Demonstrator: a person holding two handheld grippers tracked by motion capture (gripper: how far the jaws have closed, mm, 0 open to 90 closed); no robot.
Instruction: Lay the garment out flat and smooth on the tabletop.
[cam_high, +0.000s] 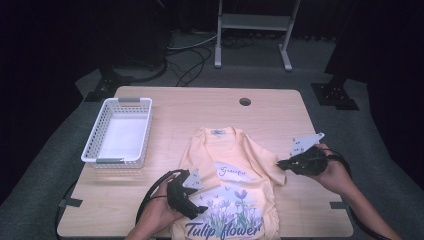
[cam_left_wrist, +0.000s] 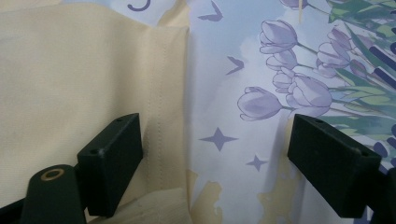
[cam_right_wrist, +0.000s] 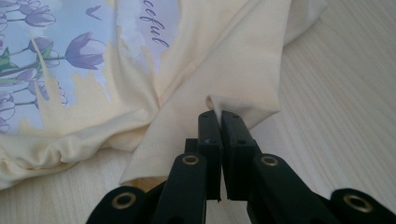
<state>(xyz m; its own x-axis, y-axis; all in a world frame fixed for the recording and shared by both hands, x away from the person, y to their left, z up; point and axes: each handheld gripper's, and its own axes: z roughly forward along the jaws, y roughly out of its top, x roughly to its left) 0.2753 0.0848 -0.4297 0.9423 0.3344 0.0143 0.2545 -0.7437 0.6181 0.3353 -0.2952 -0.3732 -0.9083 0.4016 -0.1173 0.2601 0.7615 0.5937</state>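
A pale yellow T-shirt (cam_high: 225, 165) with a purple tulip print and the words "Tulip flower" lies front up on the wooden table (cam_high: 200, 107), its hem toward me. My left gripper (cam_high: 196, 212) hovers open over the print's left side; its jaws stand wide apart above the tulips (cam_left_wrist: 280, 93) and the yellow cloth (cam_left_wrist: 70, 70). My right gripper (cam_high: 281, 163) is shut on the shirt's right sleeve. In the right gripper view a fold of the sleeve (cam_right_wrist: 243, 79) is pinched between the closed jaws (cam_right_wrist: 219, 116).
A white plastic basket (cam_high: 120, 131) stands at the table's left side. A round cable hole (cam_high: 245, 101) lies near the far edge. Behind the table are a metal stand (cam_high: 252, 30) and floor cables (cam_high: 190, 60).
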